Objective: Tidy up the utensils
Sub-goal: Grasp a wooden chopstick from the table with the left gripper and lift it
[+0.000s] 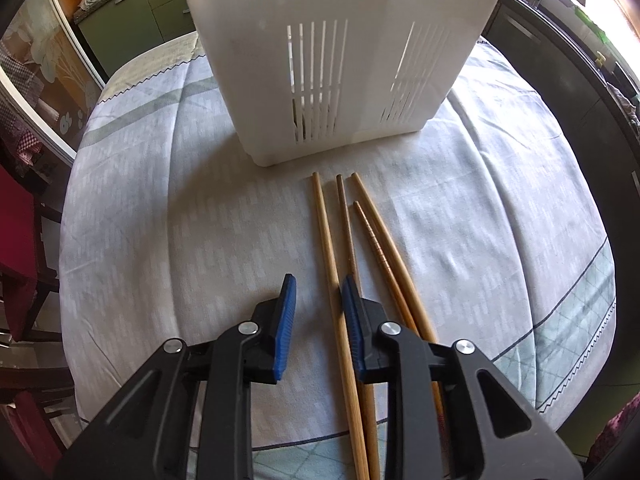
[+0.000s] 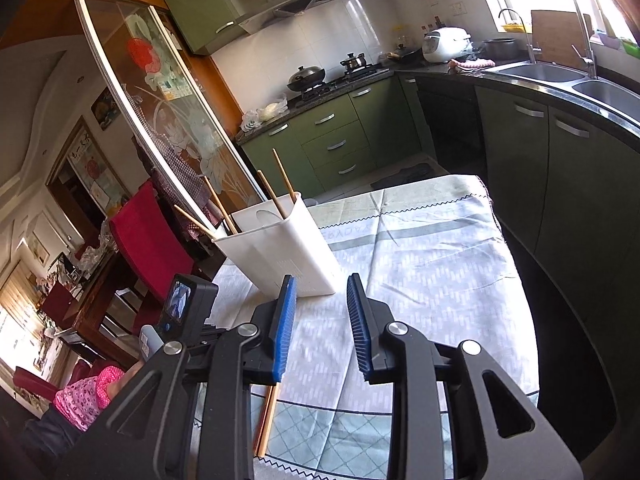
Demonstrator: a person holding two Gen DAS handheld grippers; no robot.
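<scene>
- the left gripper (image 1: 318,292) points steeply down at the table with its jaws narrowly apart; the leftmost chopstick (image 1: 334,280) runs up through the gap, hard against the right-hand pad, while the left pad stands clear of it, so nothing is gripped yet.
- four chopsticks (image 1: 362,248) lie on the tablecloth (image 1: 160,220) just in front of that gripper, side by side and nearly parallel, tips toward the holder. one shorter stick has a ribbed tip.
- judged as handling: these look like thin wood or bamboo, light and stiff, smooth and round enough to roll or twist between flat pads. the two on the right cross or touch, so a pinch there may drag a neighbour along.
- the best hold seems to be on the thicker part near the gripper, squarely across the shaft, taking the leftmost stick since it has open cloth on its left.
- the right gripper (image 2: 322,316) hangs empty over the cloth, jaws narrowly open with nothing between them.
- beyond the sticks stands one white slotted holder (image 1: 332,80), upright on the table. it looks like light plastic that could tip or slide if knocked.
- in the right wrist view about five chopsticks (image 2: 282,186) already lean inside it, though the count is uncertain.
</scene>
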